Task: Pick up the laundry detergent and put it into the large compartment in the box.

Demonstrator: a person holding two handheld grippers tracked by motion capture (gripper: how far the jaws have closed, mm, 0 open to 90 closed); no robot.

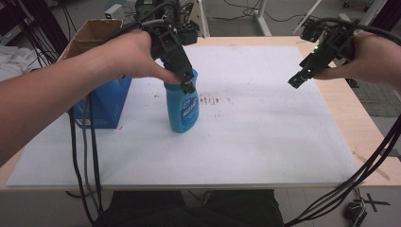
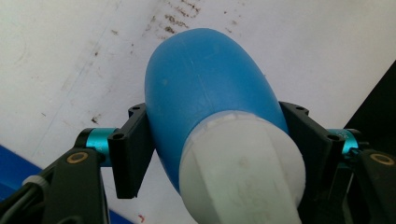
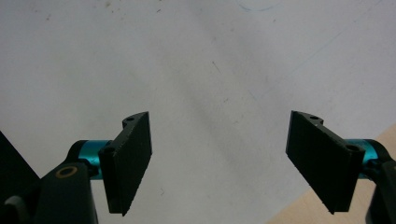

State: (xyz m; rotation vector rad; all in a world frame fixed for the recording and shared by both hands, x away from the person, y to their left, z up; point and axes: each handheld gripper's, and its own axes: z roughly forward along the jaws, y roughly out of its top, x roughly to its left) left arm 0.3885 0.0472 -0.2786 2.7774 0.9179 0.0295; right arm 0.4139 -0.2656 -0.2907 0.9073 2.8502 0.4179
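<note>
- The left gripper (image 1: 188,86) has its jaws clenched on the upper body of a blue plastic bottle with a white cap (image 2: 205,107), which stands upright on the white sheet (image 1: 265,137) covering the tabletop.
- The bottle's label print is too blurred to read.
- The right gripper (image 3: 219,158) hangs released, jaws wide apart above the bare sheet.
- A blue open-topped cardboard box (image 1: 106,101) sits just beyond the left jaws.
</note>
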